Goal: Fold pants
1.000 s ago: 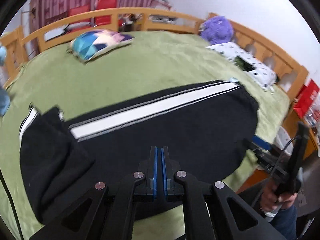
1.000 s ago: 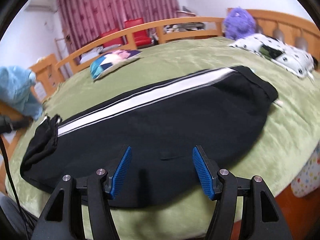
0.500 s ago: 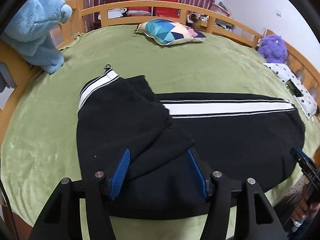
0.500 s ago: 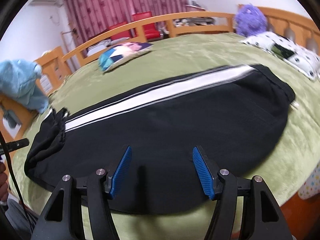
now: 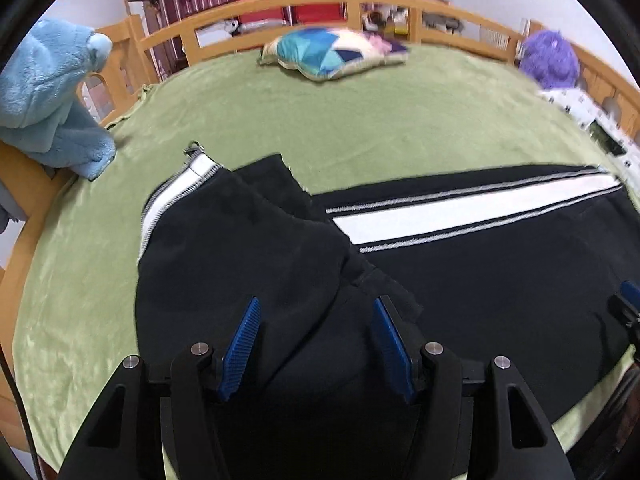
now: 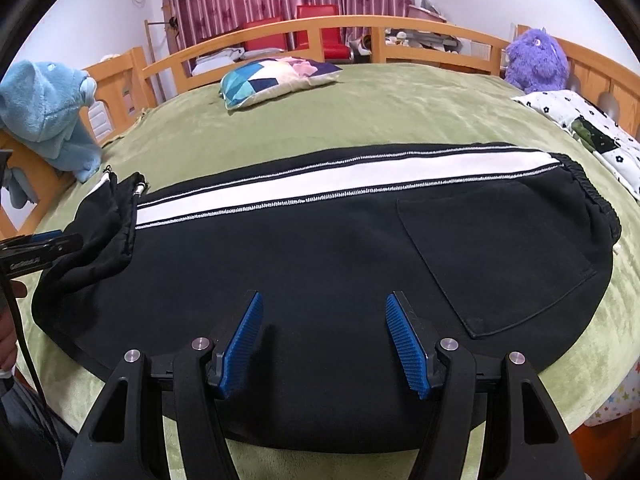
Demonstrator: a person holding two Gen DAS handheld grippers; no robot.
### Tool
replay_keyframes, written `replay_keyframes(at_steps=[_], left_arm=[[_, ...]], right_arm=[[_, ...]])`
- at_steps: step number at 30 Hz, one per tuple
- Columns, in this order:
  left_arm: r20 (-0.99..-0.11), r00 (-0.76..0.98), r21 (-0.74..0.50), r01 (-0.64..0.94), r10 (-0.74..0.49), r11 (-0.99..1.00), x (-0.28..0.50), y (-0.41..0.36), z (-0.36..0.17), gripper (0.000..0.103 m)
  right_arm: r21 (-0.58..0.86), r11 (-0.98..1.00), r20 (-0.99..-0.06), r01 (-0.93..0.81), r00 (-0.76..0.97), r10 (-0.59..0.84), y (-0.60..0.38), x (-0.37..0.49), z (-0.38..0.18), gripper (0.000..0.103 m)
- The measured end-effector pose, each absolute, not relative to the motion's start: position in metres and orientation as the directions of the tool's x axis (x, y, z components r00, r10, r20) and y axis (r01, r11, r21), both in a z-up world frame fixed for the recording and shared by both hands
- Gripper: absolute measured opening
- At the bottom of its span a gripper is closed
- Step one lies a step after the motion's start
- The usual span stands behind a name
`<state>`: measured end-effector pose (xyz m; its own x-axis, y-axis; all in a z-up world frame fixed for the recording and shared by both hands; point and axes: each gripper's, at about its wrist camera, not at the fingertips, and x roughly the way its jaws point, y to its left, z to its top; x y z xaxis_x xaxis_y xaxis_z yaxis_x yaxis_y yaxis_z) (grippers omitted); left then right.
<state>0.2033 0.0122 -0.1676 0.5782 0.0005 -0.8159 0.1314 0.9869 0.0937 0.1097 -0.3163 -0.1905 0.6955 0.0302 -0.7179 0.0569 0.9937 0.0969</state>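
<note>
I am holding both the left gripper (image 5: pixel 314 340) and right gripper (image 6: pixel 322 338) released above the black track pants (image 6: pixel 320 248), which are lying on the green bedspread (image 6: pixel 400 112), cuffs bunched leftward.

left tongs (image 5: pixel 316 342): jaws spread wide, nothing gripped, blue pads (image 5: pixel 242 346) facing each other | right tongs (image 6: pixel 324 340): jaws spread wide, nothing gripped, level and pointing forward | person's hand (image 6: pixel 8 340): partly visible at left edge of right view
</note>
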Motion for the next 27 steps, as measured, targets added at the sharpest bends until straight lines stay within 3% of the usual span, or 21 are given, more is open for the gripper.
replay_keyframes(at_steps=[3,4,5,7,8,12,16,18,23,24,26,27], left_arm=[[-0.833,0.554,0.114,0.142,0.016,0.983,0.214,0.003,-0.181,0.053],[-0.838,0.546,0.122,0.141,0.026,0.983,0.216,0.001,-0.186,0.047],[-0.849,0.526,0.137,0.135,0.046,0.981,0.220,-0.001,-0.193,0.031],[-0.871,0.488,0.134,0.122,0.059,0.983,0.226,0.002,-0.202,0.010],[-0.866,0.498,0.101,0.111,0.033,0.989,0.225,0.008,-0.198,0.006],[-0.804,0.580,-0.070,0.124,-0.129,0.990,0.203,0.035,-0.162,0.005],[-0.790,0.533,-0.173,0.281,-0.304,0.944,0.175,0.028,-0.150,0.005],[-0.818,0.512,-0.121,0.292,-0.262,0.949,0.173,0.017,-0.166,0.005],[-0.863,0.473,-0.072,0.231,-0.177,0.970,0.183,0.009,-0.191,0.013],[-0.863,0.482,-0.045,0.228,-0.153,0.973,0.182,0.005,-0.190,0.019],[-0.848,0.521,0.028,0.227,-0.097,0.974,0.180,-0.002,-0.186,0.054],[-0.837,0.542,0.060,0.228,-0.075,0.972,0.180,-0.007,-0.184,0.059]], right_arm=[[0.100,0.993,-0.722,0.061,0.692,0.030,-0.318,0.111,-0.192,0.063],[0.101,0.993,-0.723,0.062,0.690,0.031,-0.318,0.112,-0.192,0.063],[0.103,0.993,-0.724,0.062,0.689,0.032,-0.318,0.112,-0.192,0.063],[0.104,0.993,-0.723,0.062,0.690,0.033,-0.318,0.112,-0.192,0.063],[0.104,0.993,-0.721,0.063,0.692,0.032,-0.318,0.112,-0.191,0.063],[0.109,0.992,-0.711,0.063,0.702,0.034,-0.320,0.110,-0.188,0.063],[0.112,0.992,-0.713,0.059,0.700,0.039,-0.321,0.108,-0.190,0.063],[0.110,0.993,-0.715,0.052,0.698,0.042,-0.319,0.108,-0.190,0.063],[0.095,0.995,-0.708,0.040,0.705,0.039,-0.315,0.105,-0.188,0.063],[0.094,0.995,-0.707,0.040,0.706,0.038,-0.315,0.104,-0.187,0.063],[0.095,0.994,-0.709,0.045,0.704,0.035,-0.316,0.104,-0.189,0.063],[0.096,0.994,-0.712,0.047,0.701,0.035,-0.317,0.104,-0.190,0.063]])
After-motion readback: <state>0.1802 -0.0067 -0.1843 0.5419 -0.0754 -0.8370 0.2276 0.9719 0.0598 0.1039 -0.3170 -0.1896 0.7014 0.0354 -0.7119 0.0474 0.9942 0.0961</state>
